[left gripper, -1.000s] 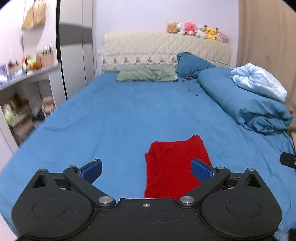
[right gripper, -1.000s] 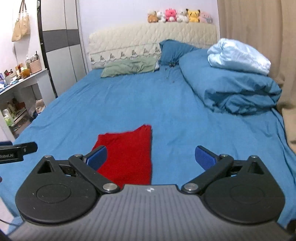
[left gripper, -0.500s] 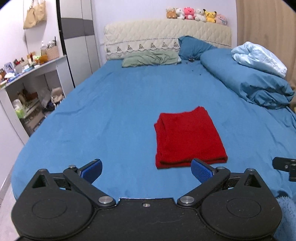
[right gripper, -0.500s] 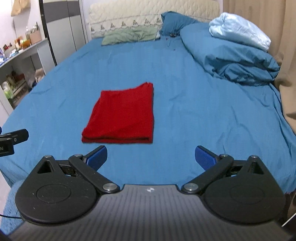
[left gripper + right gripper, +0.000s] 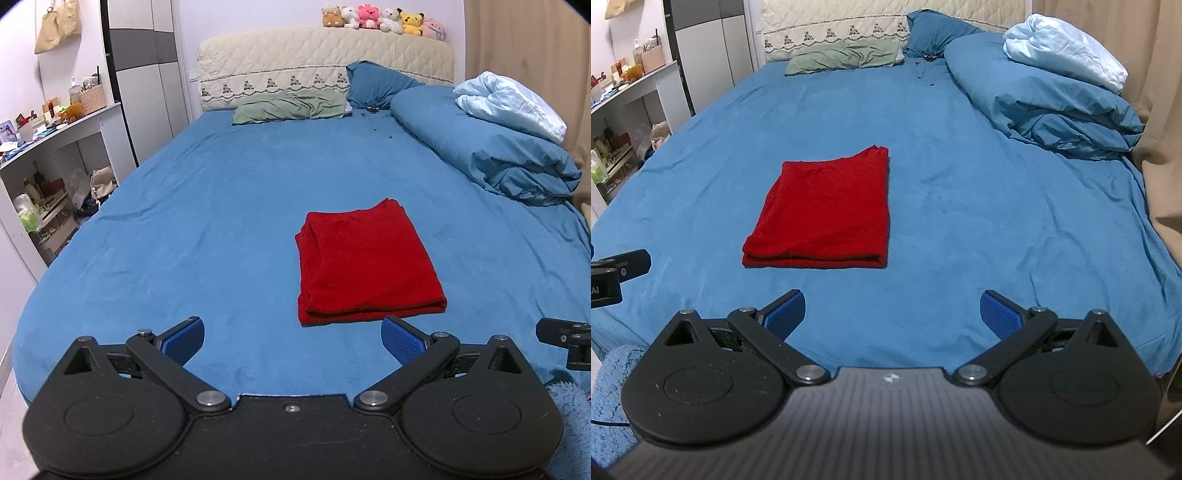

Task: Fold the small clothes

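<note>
A red garment (image 5: 364, 264) lies folded into a neat rectangle on the blue bed sheet (image 5: 221, 221); it also shows in the right wrist view (image 5: 827, 218). My left gripper (image 5: 291, 338) is open and empty, held back over the bed's near edge, left of the garment's front edge. My right gripper (image 5: 892, 312) is open and empty, held back from the garment and to its right. Neither gripper touches the cloth.
A rolled blue duvet (image 5: 491, 158) with a light blue blanket (image 5: 513, 105) lies along the right side. A green pillow (image 5: 288, 107) and a blue pillow (image 5: 376, 83) sit at the headboard. Shelves (image 5: 48, 192) stand at the left, a curtain (image 5: 1145, 74) at the right.
Both grippers have pulled back and risen from the folded red garment, which now shows whole and farther away. Both stayed open.
</note>
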